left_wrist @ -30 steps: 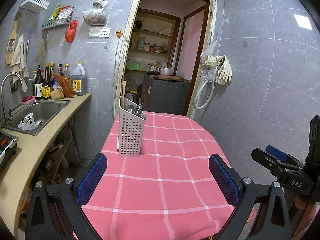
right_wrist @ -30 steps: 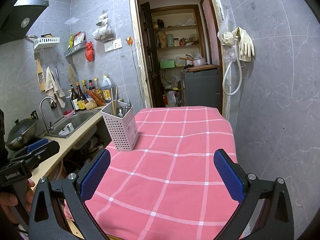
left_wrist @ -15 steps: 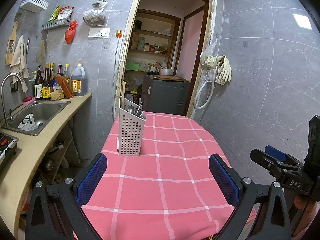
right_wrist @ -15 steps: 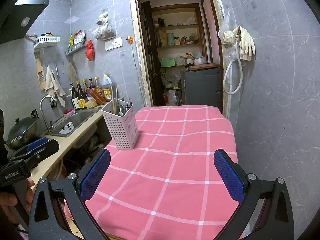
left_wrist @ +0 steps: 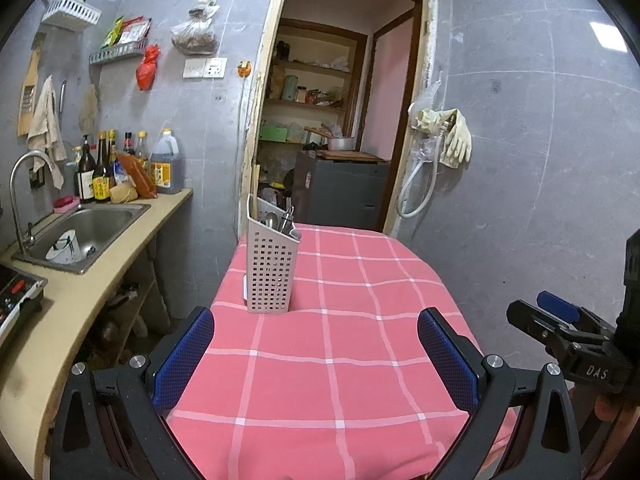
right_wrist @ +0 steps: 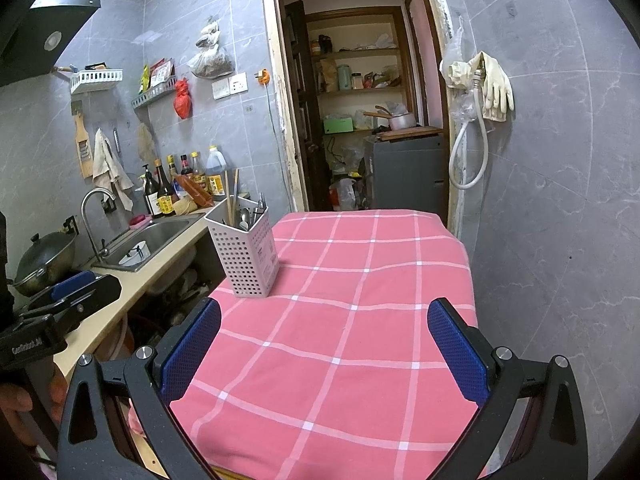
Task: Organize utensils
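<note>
A white perforated utensil holder stands upright near the left edge of the table with the pink checked cloth. It holds spoons and other metal utensils. In the right wrist view the holder also holds chopsticks. My left gripper is open and empty above the table's near end. My right gripper is open and empty, also at the near end. Each gripper shows at the edge of the other's view.
A counter with a sink, tap and several bottles runs along the left. A wok sits on the stove. A doorway to a pantry lies behind the table. Tiled wall with gloves is at the right.
</note>
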`<action>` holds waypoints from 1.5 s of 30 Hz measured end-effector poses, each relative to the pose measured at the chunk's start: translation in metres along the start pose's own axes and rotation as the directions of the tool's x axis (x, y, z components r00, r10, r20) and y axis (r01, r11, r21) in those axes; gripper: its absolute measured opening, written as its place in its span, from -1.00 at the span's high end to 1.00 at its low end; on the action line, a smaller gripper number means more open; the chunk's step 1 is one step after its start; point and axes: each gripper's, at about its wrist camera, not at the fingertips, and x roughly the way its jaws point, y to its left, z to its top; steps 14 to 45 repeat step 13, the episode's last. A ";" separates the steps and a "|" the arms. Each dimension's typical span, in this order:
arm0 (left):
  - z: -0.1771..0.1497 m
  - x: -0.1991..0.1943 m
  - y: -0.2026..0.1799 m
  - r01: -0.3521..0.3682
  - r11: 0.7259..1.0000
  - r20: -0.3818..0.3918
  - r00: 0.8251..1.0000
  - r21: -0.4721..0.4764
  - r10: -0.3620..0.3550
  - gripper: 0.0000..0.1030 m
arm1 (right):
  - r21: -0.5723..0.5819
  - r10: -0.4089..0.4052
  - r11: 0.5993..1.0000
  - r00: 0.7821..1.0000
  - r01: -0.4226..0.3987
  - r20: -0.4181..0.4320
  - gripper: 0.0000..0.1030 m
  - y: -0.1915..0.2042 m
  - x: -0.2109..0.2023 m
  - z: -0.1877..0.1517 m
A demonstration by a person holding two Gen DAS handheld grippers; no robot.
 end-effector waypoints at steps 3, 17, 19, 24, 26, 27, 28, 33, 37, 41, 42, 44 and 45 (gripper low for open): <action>0.000 0.002 -0.002 -0.018 1.000 -0.001 1.000 0.001 0.018 -0.99 | 0.001 0.000 1.000 1.000 0.000 -0.001 -0.97 0.000 0.000 0.000; -0.001 0.008 -0.003 -0.035 0.999 -0.013 0.999 -0.007 0.035 -0.99 | 0.004 0.001 1.000 1.000 -0.001 -0.011 -0.97 0.003 -0.001 -0.002; -0.001 0.008 -0.003 -0.035 0.999 -0.013 0.999 -0.007 0.035 -0.99 | 0.004 0.001 1.000 1.000 -0.001 -0.011 -0.97 0.003 -0.001 -0.002; -0.001 0.008 -0.003 -0.035 0.999 -0.013 0.999 -0.007 0.035 -0.99 | 0.004 0.001 1.000 1.000 -0.001 -0.011 -0.97 0.003 -0.001 -0.002; -0.001 0.008 -0.003 -0.035 0.999 -0.013 0.999 -0.007 0.035 -0.99 | 0.004 0.001 1.000 1.000 -0.001 -0.011 -0.97 0.003 -0.001 -0.002; -0.001 0.008 -0.003 -0.035 0.999 -0.013 0.999 -0.007 0.035 -0.99 | 0.004 0.001 1.000 1.000 -0.001 -0.011 -0.97 0.003 -0.001 -0.002; -0.001 0.008 -0.003 -0.035 0.999 -0.013 0.999 -0.007 0.035 -0.99 | 0.004 0.001 1.000 1.000 -0.001 -0.011 -0.97 0.003 -0.001 -0.002; -0.001 0.008 -0.003 -0.035 0.999 -0.013 0.999 -0.007 0.035 -0.99 | 0.004 0.001 1.000 1.000 -0.001 -0.011 -0.97 0.003 -0.001 -0.002; -0.001 0.008 -0.003 -0.035 0.999 -0.013 0.999 -0.007 0.035 -0.99 | 0.004 0.001 1.000 1.000 -0.001 -0.011 -0.97 0.003 -0.001 -0.002; -0.001 0.008 -0.003 -0.035 0.999 -0.013 0.999 -0.007 0.035 -0.99 | 0.004 0.001 1.000 1.000 -0.001 -0.011 -0.97 0.003 -0.001 -0.002; -0.001 0.008 -0.003 -0.035 0.999 -0.013 0.999 -0.007 0.035 -0.99 | 0.004 0.001 1.000 1.000 -0.001 -0.011 -0.97 0.003 -0.001 -0.002; -0.001 0.008 -0.003 -0.035 0.999 -0.013 0.999 -0.007 0.035 -0.99 | 0.004 0.001 1.000 1.000 -0.001 -0.011 -0.97 0.003 -0.001 -0.002; -0.001 0.008 -0.003 -0.035 0.999 -0.013 0.999 -0.007 0.035 -0.99 | 0.004 0.001 1.000 1.000 -0.001 -0.011 -0.97 0.003 -0.001 -0.002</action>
